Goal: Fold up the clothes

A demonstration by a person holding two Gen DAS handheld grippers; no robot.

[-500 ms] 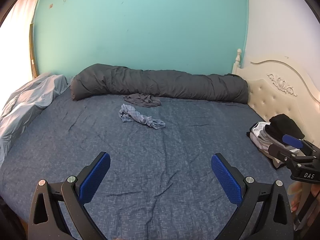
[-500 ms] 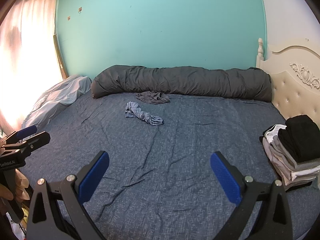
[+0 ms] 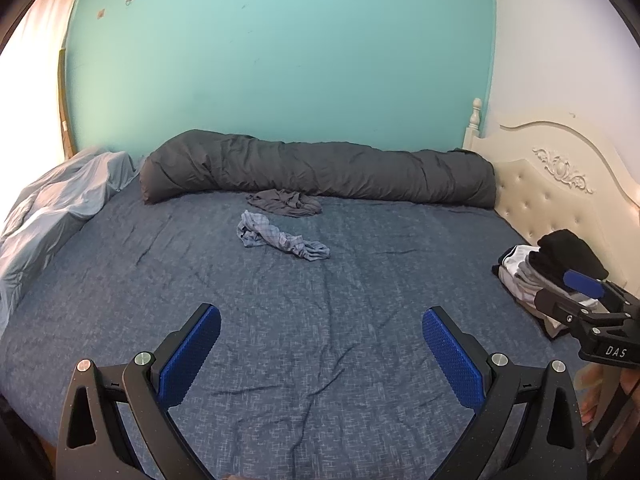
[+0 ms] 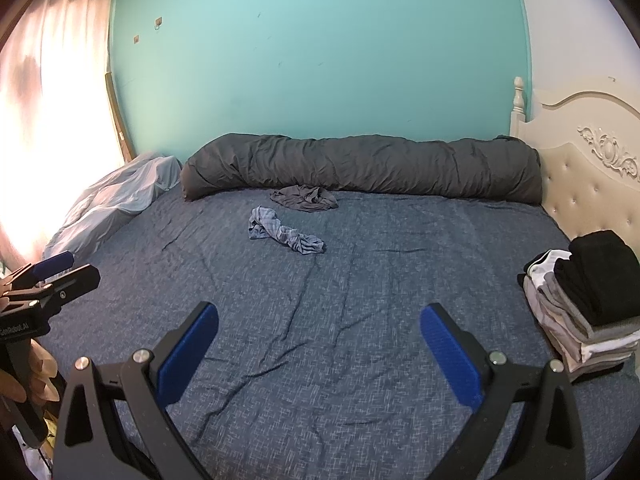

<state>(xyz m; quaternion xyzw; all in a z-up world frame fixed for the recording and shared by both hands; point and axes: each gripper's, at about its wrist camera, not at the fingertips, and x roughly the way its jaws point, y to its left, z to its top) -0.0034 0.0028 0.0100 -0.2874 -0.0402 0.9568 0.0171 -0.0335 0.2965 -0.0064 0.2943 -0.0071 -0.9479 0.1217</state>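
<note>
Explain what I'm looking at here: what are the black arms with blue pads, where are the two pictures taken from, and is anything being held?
Each picture comes from a camera on a hand-held two-finger gripper, looking along its fingers. The left gripper and right gripper are both open and hold nothing. Each also shows at the edge of the other's view. Ahead lies a bed with a blue sheet. On it are a crumpled checked garment, a crumpled grey garment behind it, and a stack of folded clothes near the headboard. A rolled grey duvet lies along the wall.
</note>
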